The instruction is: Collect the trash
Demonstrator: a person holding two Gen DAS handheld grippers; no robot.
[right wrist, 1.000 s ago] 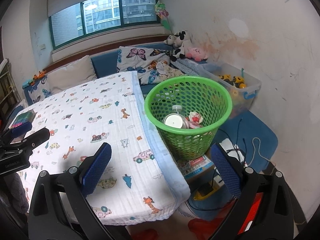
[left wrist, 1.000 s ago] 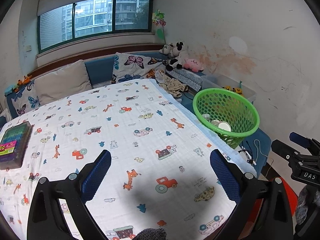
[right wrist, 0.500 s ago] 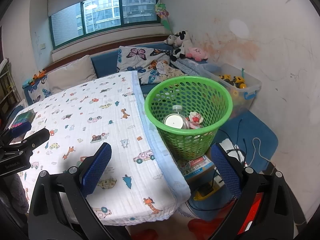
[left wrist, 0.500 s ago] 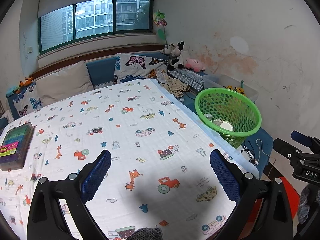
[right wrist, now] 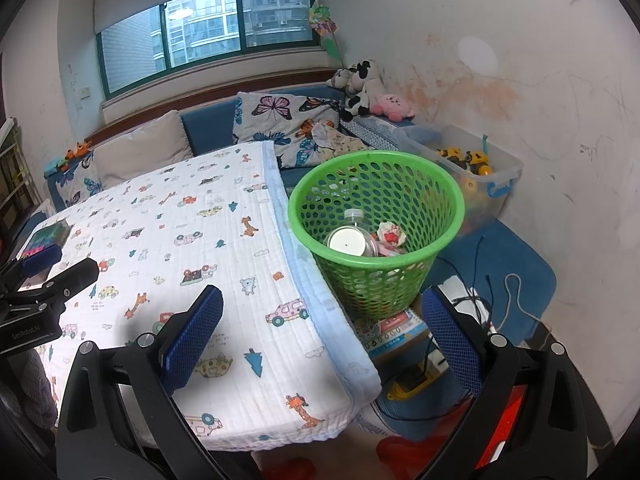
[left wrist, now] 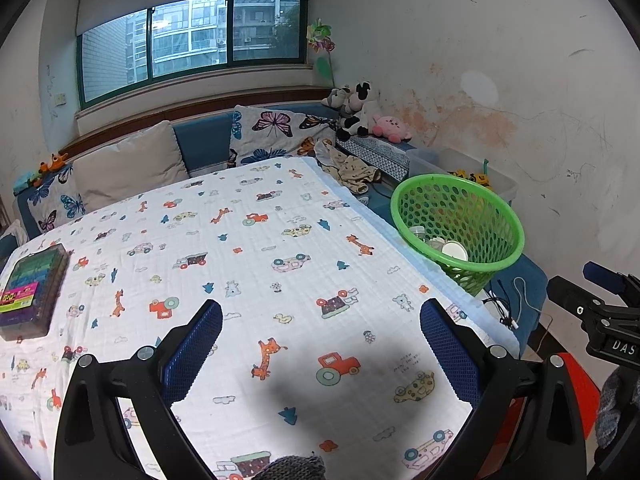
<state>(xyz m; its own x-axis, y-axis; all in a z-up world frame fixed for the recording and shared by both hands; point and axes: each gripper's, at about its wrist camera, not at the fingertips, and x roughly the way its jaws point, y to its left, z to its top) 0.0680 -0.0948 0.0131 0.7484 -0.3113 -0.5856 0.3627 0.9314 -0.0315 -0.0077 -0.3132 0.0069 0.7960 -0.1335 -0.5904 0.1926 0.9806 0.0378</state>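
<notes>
Trash, a clear plastic bottle and crumpled wrapper, lies in the green perforated basket, ahead of the nearer right hand-held gripper; both it and the left hand-held gripper are spread, empty.

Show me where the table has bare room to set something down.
Most of the printed cloth is bare, from the coloured box at its left edge to the right edge beside the green basket. The basket already holds a bottle and wrappers.

The left black two-finger gripper with blue mesh pads hangs level, jaws spread wide and empty. The right black two-finger gripper with blue mesh pads matches it, jaws wide apart, holding nothing
</notes>
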